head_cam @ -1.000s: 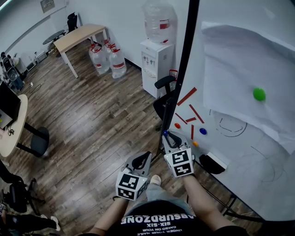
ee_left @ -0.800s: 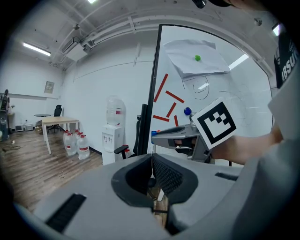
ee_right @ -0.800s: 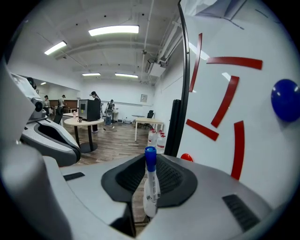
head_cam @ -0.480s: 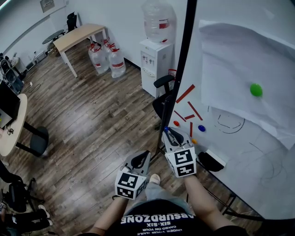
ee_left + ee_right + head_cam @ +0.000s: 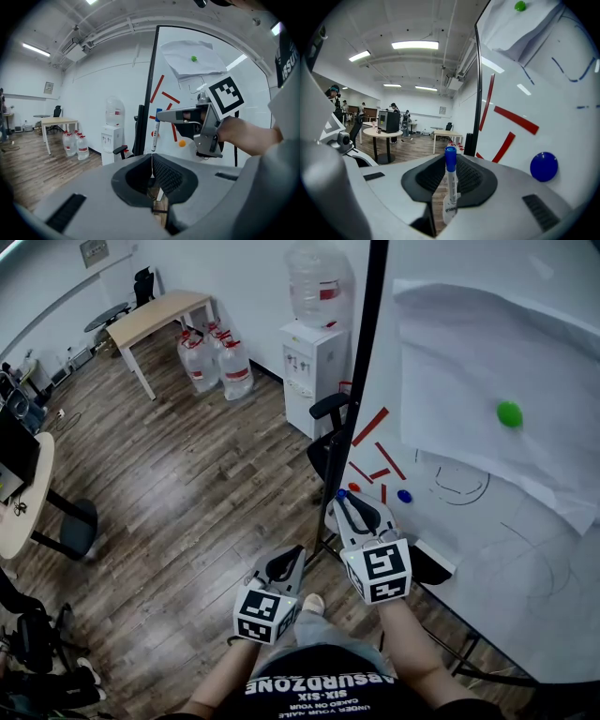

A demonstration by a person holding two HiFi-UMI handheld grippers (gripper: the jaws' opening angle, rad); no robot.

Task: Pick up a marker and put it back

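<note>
Higher than a second ago, my right tongs lift the marker beside the whiteboard. They pinch it mid-barrel, upright, blue cap above the pads. It looks light, stiff and slick, and its label is unreadable. My left tongs sit closed and empty, below-left.

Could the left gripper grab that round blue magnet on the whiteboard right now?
Probably not right away. The left gripper is shut and hangs low, away from the whiteboard, and the right gripper, holding the marker, sits between it and the blue magnet.
</note>
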